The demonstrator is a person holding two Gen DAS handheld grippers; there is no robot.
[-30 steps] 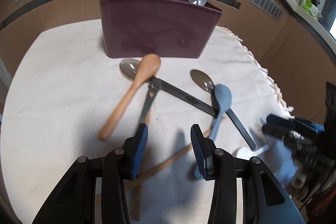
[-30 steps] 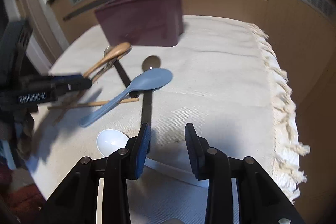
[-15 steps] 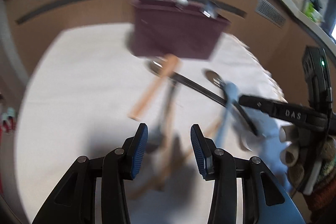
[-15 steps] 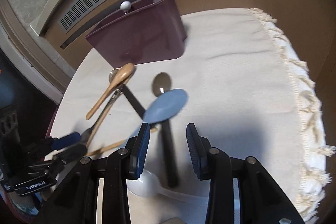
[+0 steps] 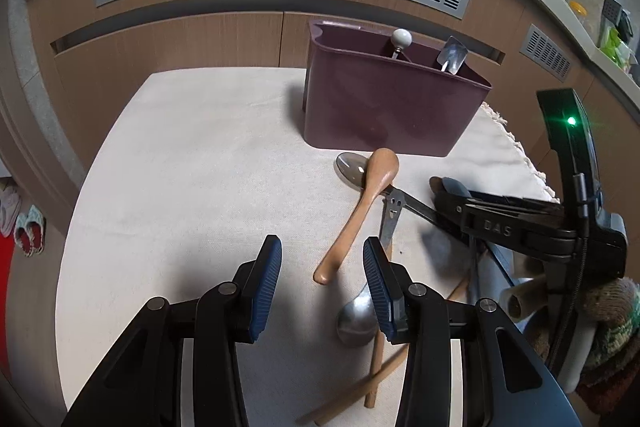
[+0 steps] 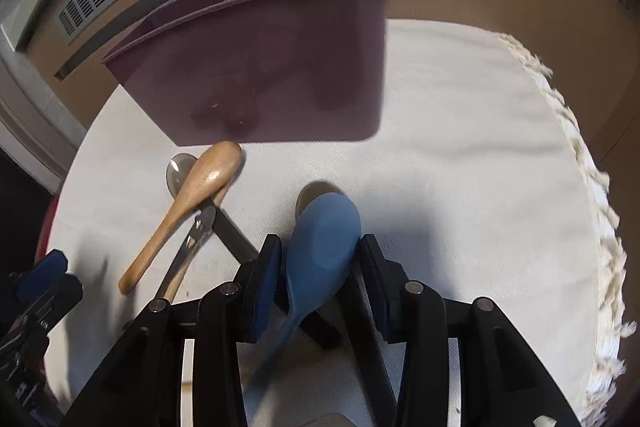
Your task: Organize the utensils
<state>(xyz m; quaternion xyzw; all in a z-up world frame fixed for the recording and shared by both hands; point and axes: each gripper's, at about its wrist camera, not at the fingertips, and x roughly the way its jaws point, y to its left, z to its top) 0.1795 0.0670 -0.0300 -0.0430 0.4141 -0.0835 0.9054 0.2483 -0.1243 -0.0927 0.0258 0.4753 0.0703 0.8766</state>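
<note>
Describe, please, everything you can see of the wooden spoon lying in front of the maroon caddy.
The wooden spoon is one piece of light, smooth, slightly glossy wood: an oval bowl tapering into a rounded handle. It lies flat on the cream cloth, bowl towards the maroon caddy just short of its base, handle angled back towards the left gripper. Its bowl rests over a metal spoon and crosses that spoon's dark handle. No gripper touches it.

Left hand-held gripper (image 5: pixel 322 281) open above cloth (image 5: pixel 192 163); wooden spoon (image 5: pixel 356 219) near maroon caddy (image 5: pixel 394 103).
</note>
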